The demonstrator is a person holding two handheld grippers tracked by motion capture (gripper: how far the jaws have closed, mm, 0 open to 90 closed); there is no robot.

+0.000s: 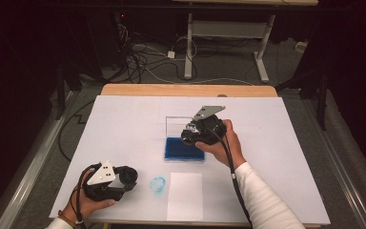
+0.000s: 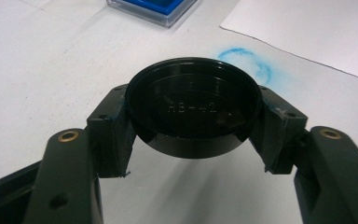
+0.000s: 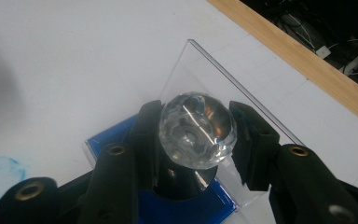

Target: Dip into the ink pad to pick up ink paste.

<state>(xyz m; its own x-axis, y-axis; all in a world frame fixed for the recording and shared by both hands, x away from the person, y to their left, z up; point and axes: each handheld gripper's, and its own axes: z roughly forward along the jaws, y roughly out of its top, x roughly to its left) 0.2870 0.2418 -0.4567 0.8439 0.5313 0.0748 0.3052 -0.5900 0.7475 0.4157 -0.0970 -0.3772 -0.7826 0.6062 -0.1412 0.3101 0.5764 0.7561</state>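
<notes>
1. The right hand-held gripper is closed on a stamp with a clear faceted knob; its two jaws press on the sides of the knob, and the dark lower body of the stamp hangs below, between the jaws.
2. Directly under this stamp is the blue ink pad in a clear case. Whether the stamp touches the pad I cannot tell.
3. The clear lid of the case stands open, tilted up just behind the stamp, on the far side of the right hand-held gripper.
4. In the high view the ink pad case lies near the middle of the desk, and the right hand-held gripper is over its far right part.
5. The left hand-held gripper is closed on a round black cap, which is held by its two sides, a little above the desk.
6. In the high view the left hand-held gripper is near the front left part of the desk, well apart from the ink pad.
7. Just beside the cap, on its right in the high view, there is a round blue ink mark on the white surface.
8. Next to the mark lies a white sheet of paper, between the ink pad and the front edge of the desk.
9. Behind the desk, on the floor, there are cables and the white legs of another table.
</notes>
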